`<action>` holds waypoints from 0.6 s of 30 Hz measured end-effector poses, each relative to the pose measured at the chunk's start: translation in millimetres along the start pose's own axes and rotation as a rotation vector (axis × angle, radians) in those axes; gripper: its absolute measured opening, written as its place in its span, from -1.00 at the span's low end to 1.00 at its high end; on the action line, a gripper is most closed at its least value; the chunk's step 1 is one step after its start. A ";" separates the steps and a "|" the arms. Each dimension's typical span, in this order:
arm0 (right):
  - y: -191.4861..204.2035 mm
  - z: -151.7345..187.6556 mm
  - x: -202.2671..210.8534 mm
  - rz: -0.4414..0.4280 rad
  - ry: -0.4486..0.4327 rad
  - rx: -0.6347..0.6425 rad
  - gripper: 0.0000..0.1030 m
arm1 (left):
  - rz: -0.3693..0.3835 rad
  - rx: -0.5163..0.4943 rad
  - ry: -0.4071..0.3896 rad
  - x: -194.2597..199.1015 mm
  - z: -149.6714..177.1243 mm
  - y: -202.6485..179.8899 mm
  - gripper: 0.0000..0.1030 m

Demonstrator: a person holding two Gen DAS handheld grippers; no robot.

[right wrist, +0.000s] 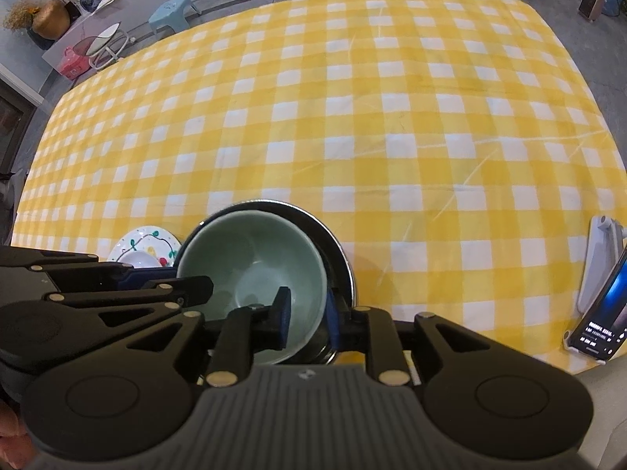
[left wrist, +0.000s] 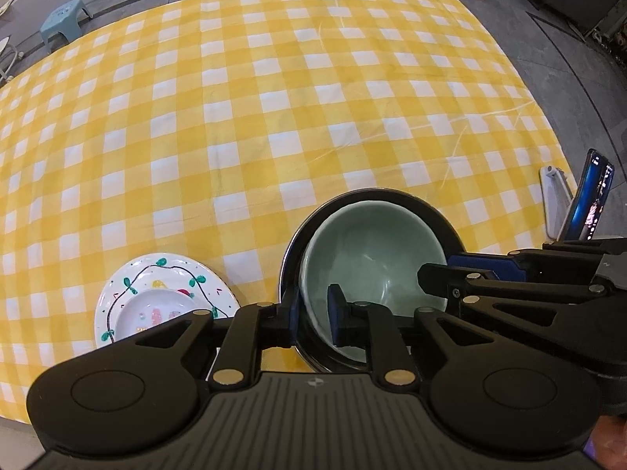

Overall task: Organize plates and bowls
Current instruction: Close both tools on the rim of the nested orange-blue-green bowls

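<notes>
A pale green bowl [left wrist: 372, 250] [right wrist: 250, 258] sits nested inside a larger dark, shiny-rimmed bowl [left wrist: 376, 192] [right wrist: 337, 250] on the yellow checked cloth. My left gripper [left wrist: 314, 311] [right wrist: 176, 276] straddles the green bowl's left rim, one pad outside and one inside. A gap shows at the inner pad, so it is open. My right gripper [right wrist: 307, 311] [left wrist: 443, 268] straddles the right rim the same way, also open with a gap. To the left, a painted plate [left wrist: 156, 274] [right wrist: 145, 239] carries a smaller white dish [left wrist: 156, 309].
A phone [left wrist: 591, 199] [right wrist: 603, 313] leans on a white stand [left wrist: 552, 196] [right wrist: 599, 258] at the table's right edge. The checked tablecloth [left wrist: 274, 98] stretches far ahead. A blue stool [left wrist: 64, 19] [right wrist: 172, 9] stands on the floor beyond the table.
</notes>
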State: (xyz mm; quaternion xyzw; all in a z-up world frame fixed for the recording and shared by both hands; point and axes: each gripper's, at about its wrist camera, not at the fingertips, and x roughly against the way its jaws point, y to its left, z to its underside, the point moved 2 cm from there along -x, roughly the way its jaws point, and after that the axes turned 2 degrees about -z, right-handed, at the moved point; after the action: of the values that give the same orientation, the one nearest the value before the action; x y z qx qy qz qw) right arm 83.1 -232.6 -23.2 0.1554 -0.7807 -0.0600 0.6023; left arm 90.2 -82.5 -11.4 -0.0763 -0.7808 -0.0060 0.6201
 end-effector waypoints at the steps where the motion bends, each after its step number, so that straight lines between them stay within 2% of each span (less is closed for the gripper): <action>1: 0.3 -0.2 2.0 0.002 -0.006 0.004 -0.63 | 0.004 0.001 -0.001 1.8 -0.3 0.4 -0.59; 5: 1.0 1.7 9.6 0.000 -0.032 0.021 -0.49 | 0.016 0.003 -0.007 10.0 -0.8 2.0 -0.51; 8: 1.2 3.3 18.8 -0.007 -0.067 0.034 -0.37 | 0.025 -0.013 -0.042 21.9 -0.4 3.5 -0.40; 12: -1.1 5.2 31.5 -0.019 -0.119 0.044 -0.20 | 0.013 -0.066 -0.128 40.7 3.6 3.7 -0.21; 18: -17.3 19.5 37.5 -0.048 -0.223 -0.008 0.18 | 0.078 0.001 -0.273 53.9 21.7 21.6 0.11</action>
State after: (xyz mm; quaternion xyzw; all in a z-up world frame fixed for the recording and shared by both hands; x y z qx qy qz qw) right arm 58.8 -262.6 1.3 0.1641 -0.8387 -0.0947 0.5105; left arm 60.2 -52.9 34.0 -0.1062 -0.8544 0.0286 0.5078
